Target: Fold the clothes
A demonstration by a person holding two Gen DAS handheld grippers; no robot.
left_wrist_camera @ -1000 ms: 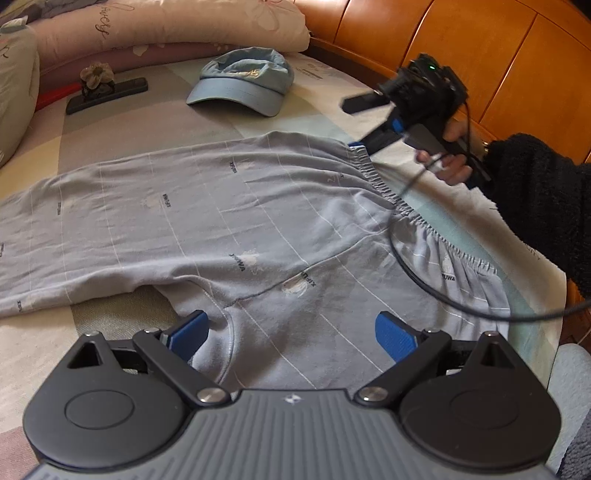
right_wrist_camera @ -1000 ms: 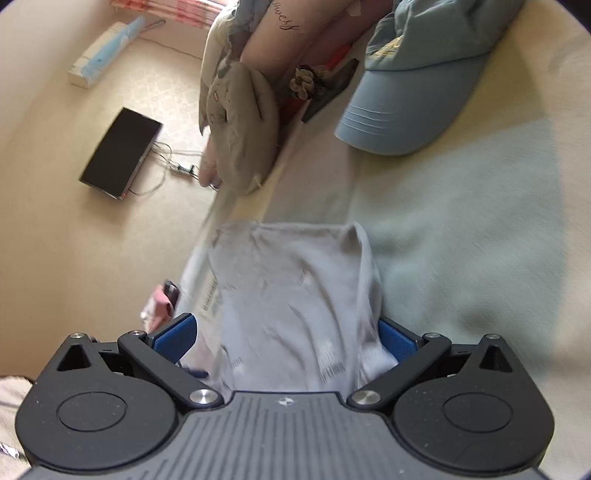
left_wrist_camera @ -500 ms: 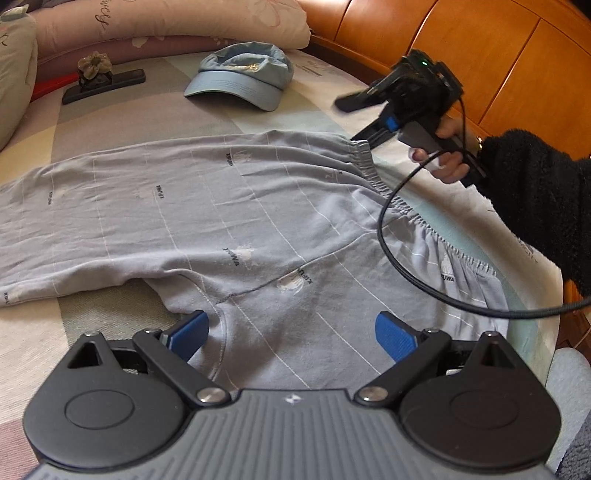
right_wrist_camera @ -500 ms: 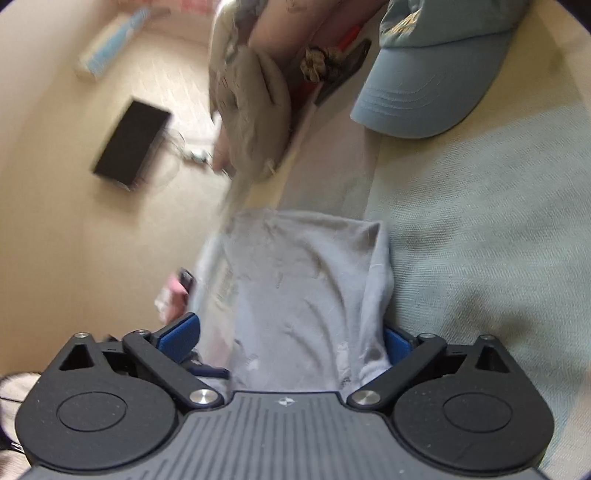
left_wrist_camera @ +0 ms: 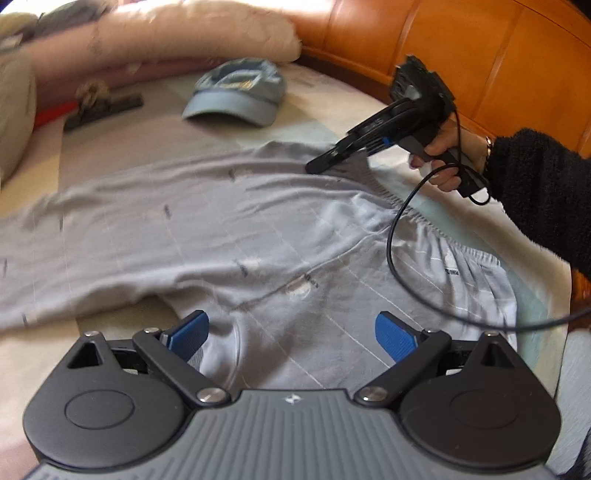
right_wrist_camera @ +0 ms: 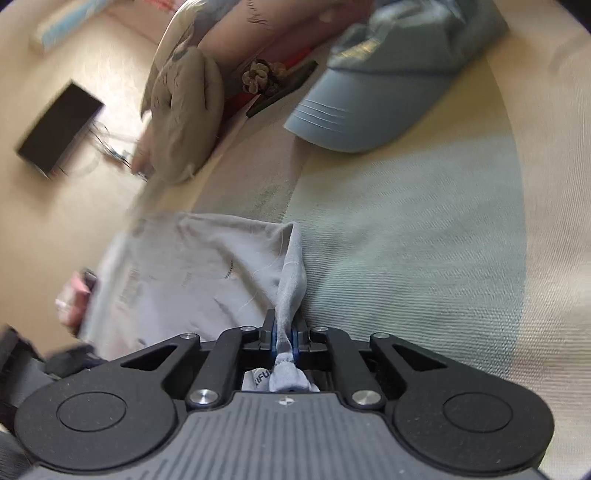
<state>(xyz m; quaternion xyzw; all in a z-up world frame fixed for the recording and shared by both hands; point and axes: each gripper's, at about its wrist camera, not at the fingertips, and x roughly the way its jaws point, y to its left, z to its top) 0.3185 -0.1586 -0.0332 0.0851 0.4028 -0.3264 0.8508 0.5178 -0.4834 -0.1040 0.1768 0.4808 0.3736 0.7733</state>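
Grey trousers (left_wrist_camera: 258, 236) lie spread across our bed (right_wrist_camera: 406, 240). Our right gripper (right_wrist_camera: 283, 341) is closing, pinching their waistband corner; our left gripper (left_wrist_camera: 291, 328) hovers with fingers spread.

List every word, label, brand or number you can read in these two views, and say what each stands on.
"IFU": partial dark letters, cut off on the left, on a white tag behind the fabric pinched in the right hand-held gripper.
Small dark prints scattered over the grey trousers: too small or blurred to read.
Gold embroidery on the blue cap: blurred, unreadable.
Dark script on the pink pillow: unreadable.
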